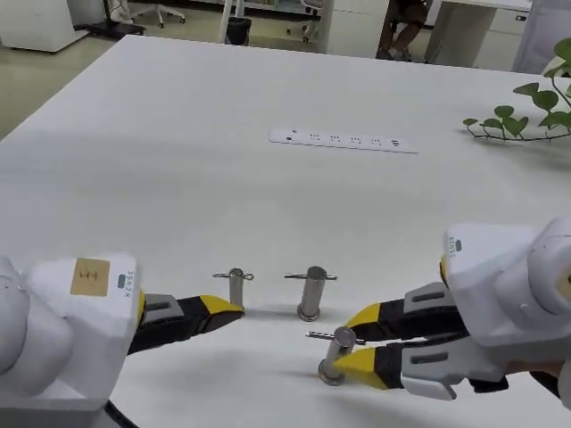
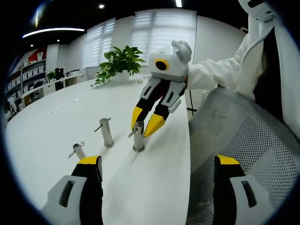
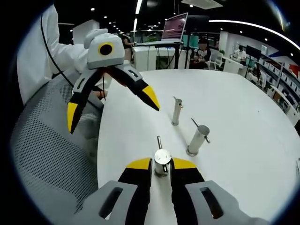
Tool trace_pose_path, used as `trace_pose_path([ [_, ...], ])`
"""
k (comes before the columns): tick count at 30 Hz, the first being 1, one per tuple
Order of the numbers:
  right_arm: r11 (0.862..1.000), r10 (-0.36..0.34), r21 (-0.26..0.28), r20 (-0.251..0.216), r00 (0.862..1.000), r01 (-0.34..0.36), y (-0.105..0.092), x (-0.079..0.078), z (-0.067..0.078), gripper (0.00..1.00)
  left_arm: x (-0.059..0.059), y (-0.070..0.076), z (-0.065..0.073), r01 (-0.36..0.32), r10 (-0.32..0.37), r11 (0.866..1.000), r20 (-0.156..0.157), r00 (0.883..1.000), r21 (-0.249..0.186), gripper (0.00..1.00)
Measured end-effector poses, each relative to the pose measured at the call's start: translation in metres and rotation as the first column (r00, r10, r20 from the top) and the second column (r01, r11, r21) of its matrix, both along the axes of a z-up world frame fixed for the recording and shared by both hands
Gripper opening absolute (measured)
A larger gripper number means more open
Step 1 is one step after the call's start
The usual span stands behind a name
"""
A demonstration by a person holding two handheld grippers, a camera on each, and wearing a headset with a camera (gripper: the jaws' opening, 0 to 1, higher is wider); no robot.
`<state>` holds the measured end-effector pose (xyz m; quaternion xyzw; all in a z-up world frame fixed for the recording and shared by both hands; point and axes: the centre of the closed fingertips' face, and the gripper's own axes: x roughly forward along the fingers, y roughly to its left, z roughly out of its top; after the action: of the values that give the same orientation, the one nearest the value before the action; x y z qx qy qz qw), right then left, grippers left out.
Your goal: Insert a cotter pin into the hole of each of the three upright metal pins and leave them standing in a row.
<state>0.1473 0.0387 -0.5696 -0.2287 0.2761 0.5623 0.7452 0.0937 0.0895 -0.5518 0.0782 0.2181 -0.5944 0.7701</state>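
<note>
Clamping the shiny cylindrical metal pin at lower centre, your right gripper hides its base; your left gripper gapes wide.

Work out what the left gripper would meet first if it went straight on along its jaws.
Most likely the short metal pin, which stands just ahead of one jaw tip of the left gripper. Depth is unclear, so that jaw might slip just past it.

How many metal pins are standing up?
3: a left pin beside the left gripper, a middle pin, and the nearest pin between the jaws of the right gripper. None look hidden.
</note>
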Motion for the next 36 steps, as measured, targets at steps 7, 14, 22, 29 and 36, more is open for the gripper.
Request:
trace_pose_path([
  [7,0.999,0.028,-0.016,0.011,1.000,-0.028,0.003,0.000,-0.002,0.08,0.004,0.010,-0.001,-0.070,0.070,0.998,-0.017,0.997,-0.002,0.99],
  [14,0.999,0.043,-0.005,0.020,0.999,-0.043,0.001,0.002,-0.002,0.07,0.004,0.019,-0.002,-0.098,0.098,0.995,-0.014,0.995,0.015,0.99],
  [22,0.994,0.108,-0.033,0.058,0.992,-0.107,-0.024,0.023,0.007,0.07,0.002,0.025,0.002,-0.112,0.112,0.994,-0.009,0.994,0.019,0.99],
  [29,0.991,0.117,-0.072,0.083,0.990,-0.111,-0.046,0.045,0.003,0.07,0.004,0.032,0.001,-0.151,0.151,0.988,-0.032,0.988,0.013,0.99],
  [36,0.994,0.102,-0.046,0.071,0.992,-0.099,-0.049,0.056,0.002,0.07,0.013,0.037,0.006,-0.186,0.186,0.983,-0.028,0.982,0.010,0.99],
])
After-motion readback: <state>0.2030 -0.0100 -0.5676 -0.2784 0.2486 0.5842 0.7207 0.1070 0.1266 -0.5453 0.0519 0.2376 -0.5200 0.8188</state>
